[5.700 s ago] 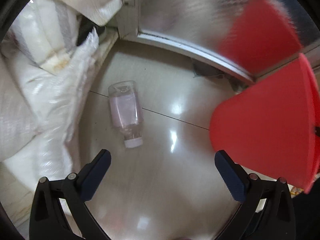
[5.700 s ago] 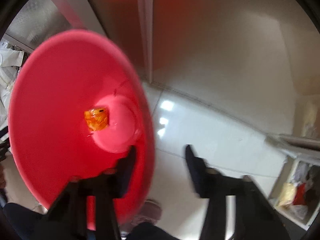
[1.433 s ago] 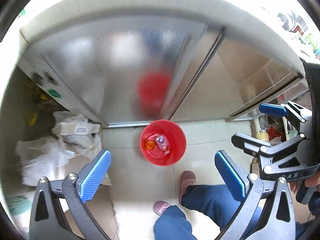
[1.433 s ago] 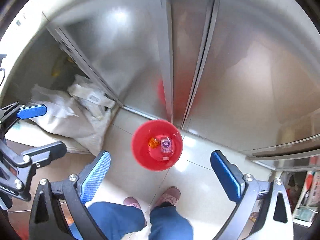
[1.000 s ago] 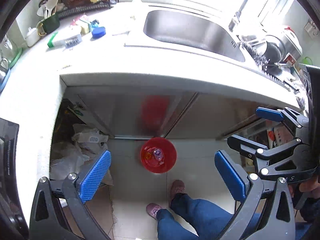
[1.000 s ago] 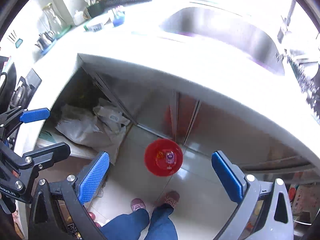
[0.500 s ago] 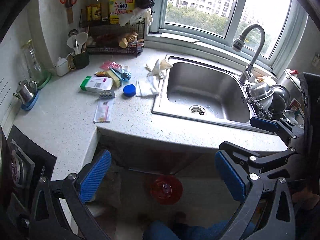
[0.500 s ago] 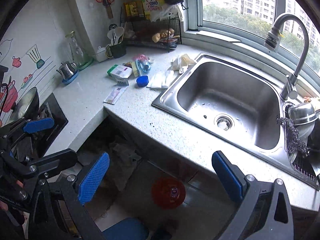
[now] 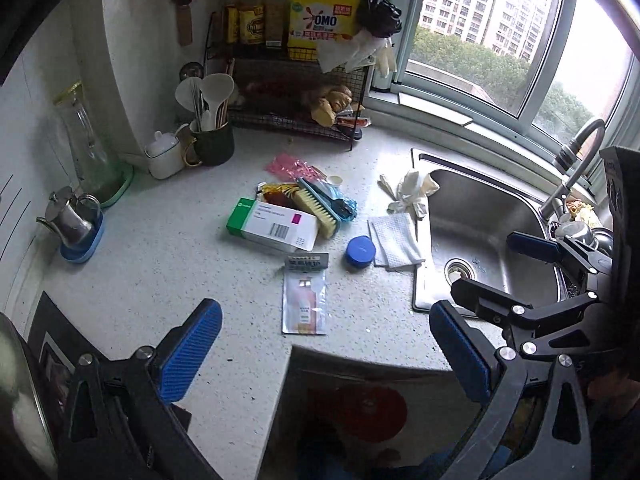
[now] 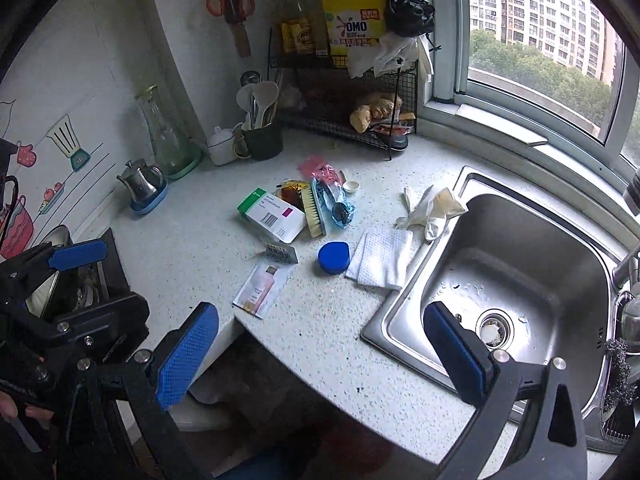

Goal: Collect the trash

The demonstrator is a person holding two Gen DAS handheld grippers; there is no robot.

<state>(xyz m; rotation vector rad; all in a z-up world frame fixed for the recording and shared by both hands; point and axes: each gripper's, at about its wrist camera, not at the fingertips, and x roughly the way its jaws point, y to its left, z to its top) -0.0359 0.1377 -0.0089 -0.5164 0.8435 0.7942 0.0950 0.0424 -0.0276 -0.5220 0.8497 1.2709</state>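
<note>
Both grippers are open and empty, held high above a speckled white kitchen counter (image 9: 168,264). My left gripper (image 9: 324,348) hovers near the counter's front edge; my right gripper (image 10: 320,352) is to its right, by the sink. On the counter lie a flat sachet packet (image 9: 305,294) (image 10: 264,284), a green-and-white box (image 9: 274,228) (image 10: 274,216), a blue round lid (image 9: 361,251) (image 10: 333,257), a folded white paper towel (image 9: 396,240) (image 10: 380,262), crumpled gloves (image 9: 412,192) (image 10: 434,206), a scrub brush (image 9: 320,208) and wrappers (image 9: 292,168). The red bin (image 9: 370,412) stands on the floor below.
A steel sink (image 10: 520,264) with a faucet (image 9: 576,160) is on the right. A wire rack (image 9: 296,92) with bottles, a utensil cup (image 9: 212,140), a glass jar (image 9: 86,148) and a small steel pot (image 9: 74,220) line the back wall. A stove (image 10: 68,280) is at the left.
Both grippers have risen from the floor and the red bin to above the counter. The bin with the bottle in it has dropped to the bottom of the views.
</note>
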